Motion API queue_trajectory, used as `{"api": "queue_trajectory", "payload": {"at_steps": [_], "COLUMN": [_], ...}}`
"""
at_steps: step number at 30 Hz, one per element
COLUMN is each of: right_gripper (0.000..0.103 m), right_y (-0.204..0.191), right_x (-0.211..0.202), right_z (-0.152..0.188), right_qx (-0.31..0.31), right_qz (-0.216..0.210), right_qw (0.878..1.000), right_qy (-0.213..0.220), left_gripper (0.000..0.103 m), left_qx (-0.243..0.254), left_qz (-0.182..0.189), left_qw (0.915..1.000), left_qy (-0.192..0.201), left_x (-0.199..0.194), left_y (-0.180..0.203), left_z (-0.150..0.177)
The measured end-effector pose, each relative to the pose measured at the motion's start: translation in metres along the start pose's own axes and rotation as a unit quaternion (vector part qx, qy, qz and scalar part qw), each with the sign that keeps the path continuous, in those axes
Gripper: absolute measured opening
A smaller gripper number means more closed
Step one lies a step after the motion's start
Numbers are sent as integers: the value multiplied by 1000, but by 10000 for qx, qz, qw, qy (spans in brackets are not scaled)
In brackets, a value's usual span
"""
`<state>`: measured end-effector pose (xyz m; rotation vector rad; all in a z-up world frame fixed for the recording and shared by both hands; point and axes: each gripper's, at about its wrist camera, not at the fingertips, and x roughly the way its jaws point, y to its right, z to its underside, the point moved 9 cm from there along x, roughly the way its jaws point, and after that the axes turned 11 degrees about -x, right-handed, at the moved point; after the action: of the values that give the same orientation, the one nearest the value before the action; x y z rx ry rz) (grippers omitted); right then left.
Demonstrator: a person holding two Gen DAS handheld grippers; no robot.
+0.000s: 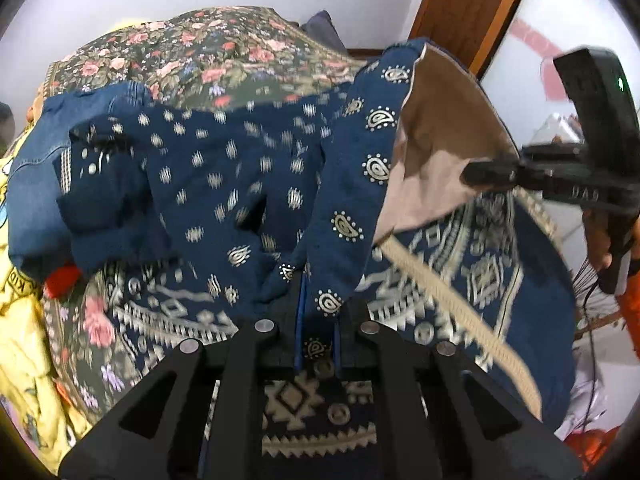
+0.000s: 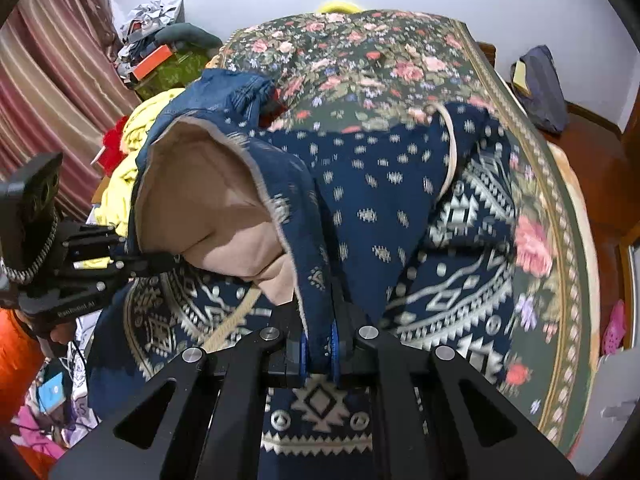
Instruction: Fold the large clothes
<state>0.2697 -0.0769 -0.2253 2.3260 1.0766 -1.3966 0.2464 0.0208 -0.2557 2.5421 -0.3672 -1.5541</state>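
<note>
A large navy garment with cream paisley and geometric print (image 1: 224, 184) lies spread on the bed; it also shows in the right wrist view (image 2: 380, 200). Its beige inner lining (image 1: 436, 136) faces up where a lifted edge hangs between both grippers, and shows in the right wrist view (image 2: 204, 208). My left gripper (image 1: 318, 320) is shut on the navy edge. My right gripper (image 2: 318, 340) is shut on the same edge; it appears in the left wrist view (image 1: 492, 172) pinching the lining. The left gripper shows in the right wrist view (image 2: 152, 260).
A floral bedspread (image 2: 360, 60) covers the bed. Blue jeans (image 1: 36, 176) and yellow cloth (image 1: 16, 320) lie at the bed's left side. A wooden door frame (image 1: 472, 8) stands at back right. Cluttered items (image 2: 160, 52) sit by a striped curtain (image 2: 52, 80).
</note>
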Motion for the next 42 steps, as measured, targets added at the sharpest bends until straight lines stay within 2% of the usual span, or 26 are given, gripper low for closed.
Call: {"api": "queue_trajectory", "payload": {"at_steps": [1, 2, 3, 5, 9, 14, 17, 19, 21, 23, 26, 30, 36, 39, 42], "right_gripper": [11, 11, 12, 14, 20, 22, 23, 28, 37, 38, 39, 39, 39, 39, 39], "right_y": [0, 0, 0, -1, -4, -8, -8, -9, -11, -14, -18, -23, -27, -24, -23], "right_x": [1, 1, 1, -1, -14, -40, -57, -65, -70, -71, -63, -32, 16, 32, 31], "right_z": [5, 10, 14, 22, 30, 22, 7, -6, -22, -37, -51, -48, -5, 20, 31], "right_qx": [-1, -4, -12, -18, -88, -276, -351, -367, -360, -364, -295, -183, -155, -173, -279], "right_qz": [9, 25, 49, 84, 170, 277, 355, 363, 363, 376, 289, 113, -1, 48, 93], "right_qw": [10000, 9999, 9999, 9997, 9993, 9992, 9984, 9977, 9965, 9954, 9951, 9976, 9998, 9987, 9983], "right_qy": [-71, -97, -135, -247, -312, -20, 246, 441, 657, 805, 903, 655, -107, -476, -509], "left_gripper": [15, 25, 39, 52, 53, 54, 60, 62, 64, 64, 64, 64, 65, 70, 70], "left_qx": [42, 92, 124, 148, 224, 45, 25, 8, -51, -127, -228, -272, -71, -22, -120], "left_qz": [-33, -56, -82, -103, -290, -175, -273, -348, -433, -479, -411, -365, -580, -734, -761], "left_qw": [10000, 9999, 9999, 9998, 9992, 9983, 9951, 9925, 9911, 9905, 9921, 9955, 9976, 9970, 9970], "left_qy": [0, -21, -49, -35, 136, 557, 954, 1171, 1256, 1283, 1162, 830, 374, 223, 94], "left_x": [0, -1, -1, -4, -19, -60, -85, -96, -98, -92, -75, -41, 2, 14, 21], "left_y": [3, 5, 7, 9, 7, 2, -1, -5, -8, -11, -10, -5, -1, -6, -14], "left_z": [5, 11, 17, 23, 28, 17, -2, -17, -30, -47, -59, -53, -19, 1, 17]}}
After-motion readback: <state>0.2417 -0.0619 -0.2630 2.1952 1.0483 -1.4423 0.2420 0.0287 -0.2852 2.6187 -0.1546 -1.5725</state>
